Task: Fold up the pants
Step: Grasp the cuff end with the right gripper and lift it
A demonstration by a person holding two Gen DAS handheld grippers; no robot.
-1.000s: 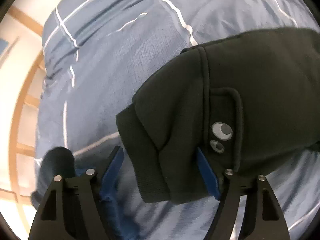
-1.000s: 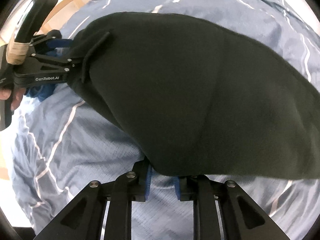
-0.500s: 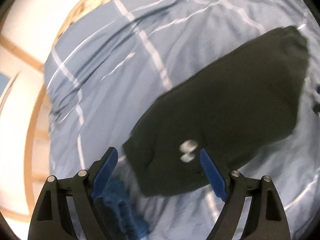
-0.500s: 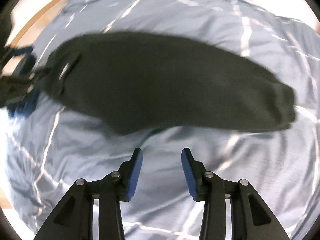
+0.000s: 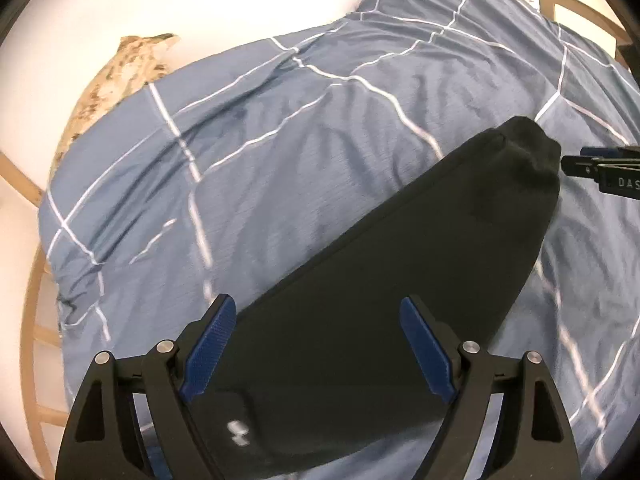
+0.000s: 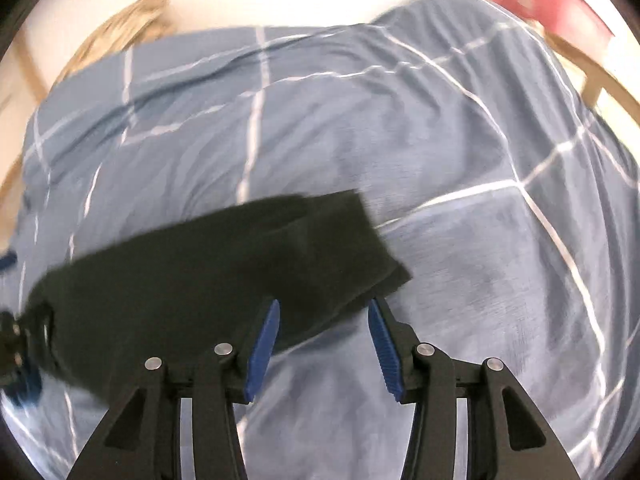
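Black pants (image 5: 400, 288) lay folded lengthwise on the bed (image 5: 280, 152). Left tool (image 5: 320, 356) stood wide, empty; right tool (image 6: 324, 344) was opening, gripping nothing. Crosswise folds seemingly remained.

left gripper (image 5: 316, 350) agape, right gripper (image 6: 323, 346) jaws opening

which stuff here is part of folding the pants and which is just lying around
Part of the job:
black pants
left claw
right claw

Just there:
blue checked duvet
patterned pillow
wooden bed frame
red object
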